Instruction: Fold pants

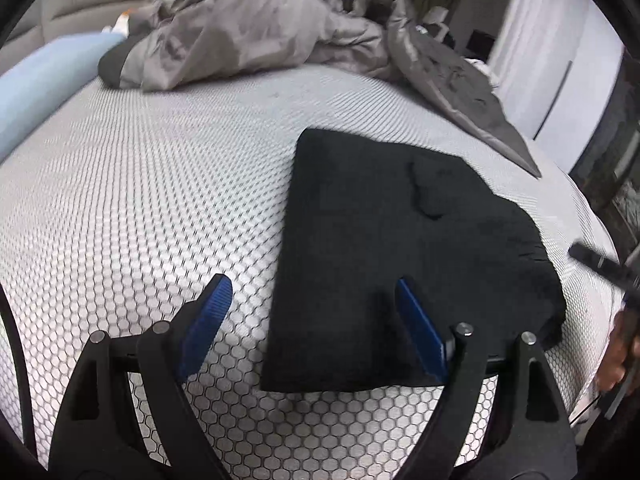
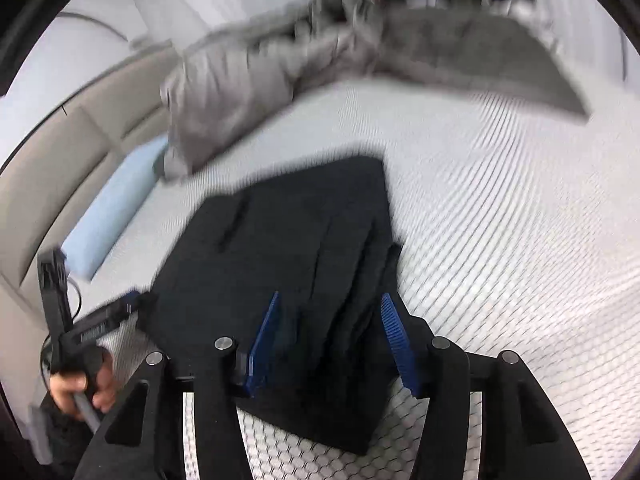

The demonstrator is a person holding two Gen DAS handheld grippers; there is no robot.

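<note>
Left-wrist view: the black pants (image 1: 400,248), folded into a compact rectangular stack, are lying flat on the bed (image 1: 140,200), whose cover is showing a white-and-grey honeycomb pattern. The left gripper (image 1: 312,292) is hovering over the near left corner of the stack with its blue-padded fingers (image 1: 208,320) spread wide and grasping nothing; one finger is sitting over bare bed, the other over the dark cloth. A crumpled grey duvet (image 1: 260,28) is lying across the far side of the bed, and a pale blue pillow (image 1: 44,88) is resting at the far left edge. At the right margin, part of the right gripper (image 1: 600,268) is appearing, blurred, beside the pants.

Right-wrist view (motion-blurred): the right gripper (image 2: 332,308) is positioned above the near edge of the pants (image 2: 280,248), its fingers (image 2: 264,344) parted and released, with the layered fold edges of the cloth showing between them; whether the pads are touching the fabric cannot be told. The pants are sitting near the middle of the bed (image 2: 500,220), well apart from the duvet (image 2: 248,80) and the pillow (image 2: 116,208). At lower left, the person's hand (image 2: 84,384) is gripping the handle of the left gripper (image 2: 112,312), whose tip is lying just beside the stack's left edge.
</note>
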